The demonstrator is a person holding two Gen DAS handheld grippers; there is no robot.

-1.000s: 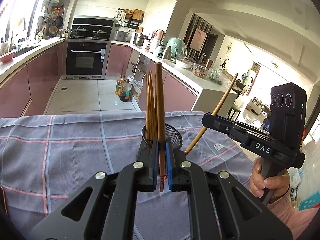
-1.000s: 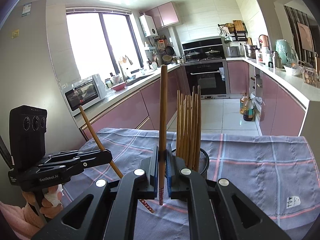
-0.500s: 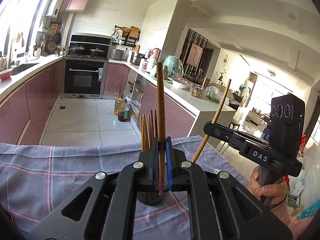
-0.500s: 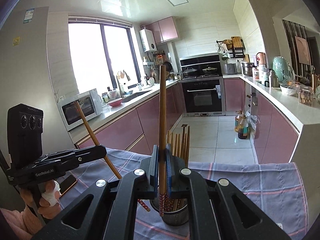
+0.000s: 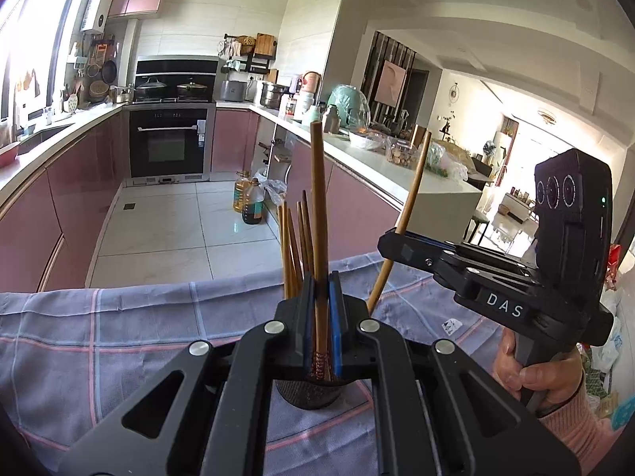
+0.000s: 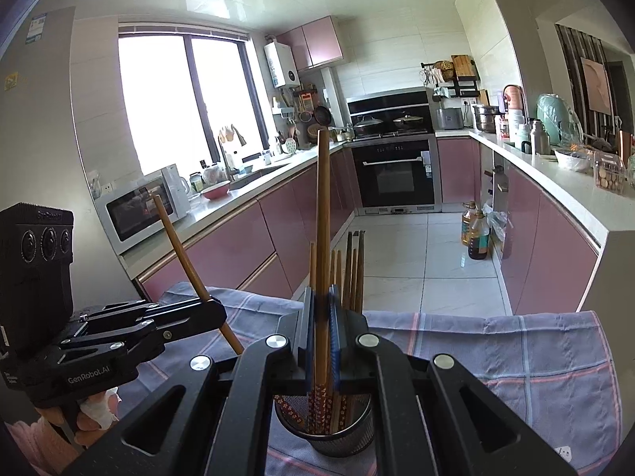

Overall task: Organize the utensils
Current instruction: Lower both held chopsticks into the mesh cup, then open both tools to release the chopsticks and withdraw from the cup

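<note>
My left gripper (image 5: 319, 317) is shut on one upright wooden chopstick (image 5: 317, 198). Its patterned lower end hangs at the mouth of the black mesh holder (image 5: 313, 394), which stands on the plaid cloth and has several chopsticks (image 5: 293, 250) in it. My right gripper (image 6: 322, 329) is shut on another upright chopstick (image 6: 322, 238) over the same holder (image 6: 329, 432). Each view shows the other gripper from the side: the right gripper (image 5: 391, 240) with its slanted chopstick (image 5: 412, 190), and the left gripper (image 6: 210, 309) with its chopstick (image 6: 178, 246).
A grey-blue plaid cloth (image 5: 119, 337) covers the table; its far edge drops to the tiled kitchen floor. A small white tag (image 5: 450, 323) lies on the cloth to the right of the holder. A person's hands (image 5: 532, 373) grip both handles. Oil bottles (image 6: 474, 234) stand on the floor.
Both grippers have moved forward over the holder with their chopsticks. The holder, once beyond the fingertips, now sits right beneath them, and less of the cloth shows.
</note>
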